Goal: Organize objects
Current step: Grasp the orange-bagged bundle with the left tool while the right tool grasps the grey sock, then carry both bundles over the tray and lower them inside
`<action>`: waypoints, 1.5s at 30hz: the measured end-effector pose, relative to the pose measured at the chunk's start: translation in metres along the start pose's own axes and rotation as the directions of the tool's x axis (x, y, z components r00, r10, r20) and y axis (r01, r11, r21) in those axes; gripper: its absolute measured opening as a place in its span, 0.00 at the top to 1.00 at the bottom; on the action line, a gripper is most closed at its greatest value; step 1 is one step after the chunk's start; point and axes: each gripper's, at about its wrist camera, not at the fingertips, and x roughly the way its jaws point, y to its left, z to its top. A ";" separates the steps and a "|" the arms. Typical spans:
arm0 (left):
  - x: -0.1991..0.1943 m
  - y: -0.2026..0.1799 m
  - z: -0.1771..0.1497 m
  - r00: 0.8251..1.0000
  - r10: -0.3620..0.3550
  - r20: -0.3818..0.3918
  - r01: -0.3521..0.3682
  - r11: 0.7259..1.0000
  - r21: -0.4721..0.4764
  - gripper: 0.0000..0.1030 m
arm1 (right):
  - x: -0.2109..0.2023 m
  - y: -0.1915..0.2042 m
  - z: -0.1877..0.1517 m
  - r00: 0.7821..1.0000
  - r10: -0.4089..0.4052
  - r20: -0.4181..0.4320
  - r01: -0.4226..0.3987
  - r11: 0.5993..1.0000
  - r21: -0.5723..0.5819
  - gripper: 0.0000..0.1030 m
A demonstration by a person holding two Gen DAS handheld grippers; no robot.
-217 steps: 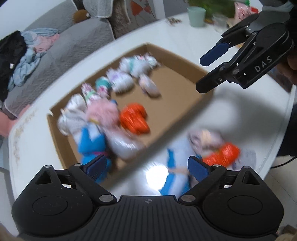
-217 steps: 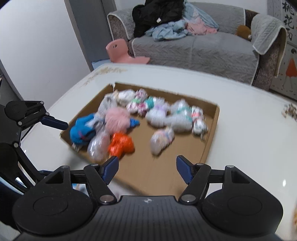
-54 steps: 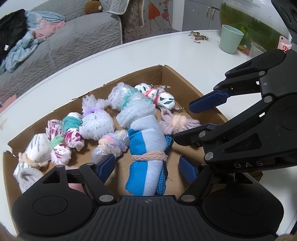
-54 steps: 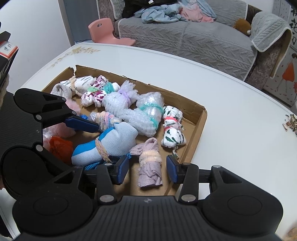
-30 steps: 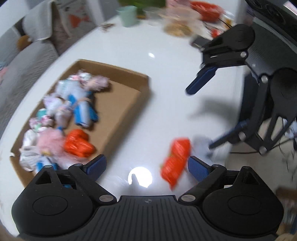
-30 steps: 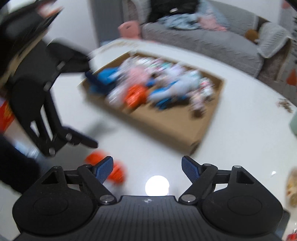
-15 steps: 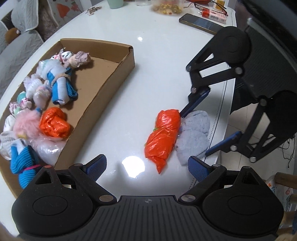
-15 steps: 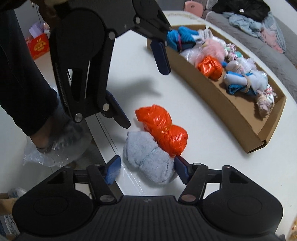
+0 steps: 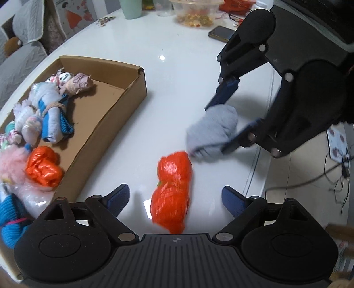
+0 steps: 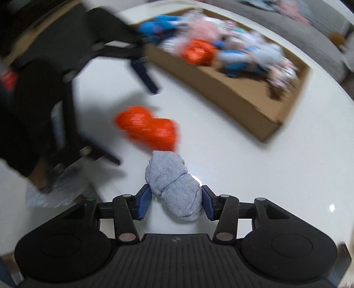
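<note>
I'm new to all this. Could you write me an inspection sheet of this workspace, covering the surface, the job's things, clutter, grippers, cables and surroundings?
Surface: glossy white table.
Job's things: grey sock bundle and orange bag bundle lie on the table; cardboard tray holds more bundles.
Clutter: phone, green cup, snack bowl.
Grippers: right gripper, jaws just closing, pads against the grey bundle; left gripper open, straddling the orange one.
Cables: wires on the floor.
Surroundings: grey sofa.

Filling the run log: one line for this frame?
right gripper: closing on grey bundle | left gripper: open over orange bundle | cardboard tray: bundles inside
</note>
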 end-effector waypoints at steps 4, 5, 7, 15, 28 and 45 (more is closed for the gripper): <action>0.009 0.002 0.003 1.000 -0.006 0.010 0.006 0.999 -0.044 0.19 | 0.007 -0.010 0.000 1.000 -0.022 -0.008 0.022 0.998 0.055 0.55; 0.011 0.003 0.003 1.000 -0.006 0.006 0.007 0.999 -0.052 0.20 | 0.006 -0.010 0.000 1.000 -0.025 -0.003 0.025 0.998 0.059 0.55; 0.012 0.004 0.003 1.000 -0.008 0.003 0.008 0.998 -0.063 0.25 | 0.006 -0.011 0.000 0.999 -0.037 0.002 0.036 0.997 0.063 0.54; 0.008 0.007 0.001 1.000 0.018 -0.002 -0.018 0.993 -0.120 0.41 | 0.002 -0.016 0.002 1.000 -0.011 -0.008 0.011 0.997 0.083 0.56; -0.010 0.023 -0.004 1.000 0.007 -0.016 -0.010 0.970 -0.241 0.67 | -0.012 -0.029 0.001 1.000 0.013 0.025 -0.017 0.985 0.170 0.59; -0.093 0.108 0.049 0.956 0.230 0.180 -0.094 0.824 -0.559 0.67 | -0.101 -0.109 0.053 0.934 -0.132 0.333 0.047 0.967 0.251 0.59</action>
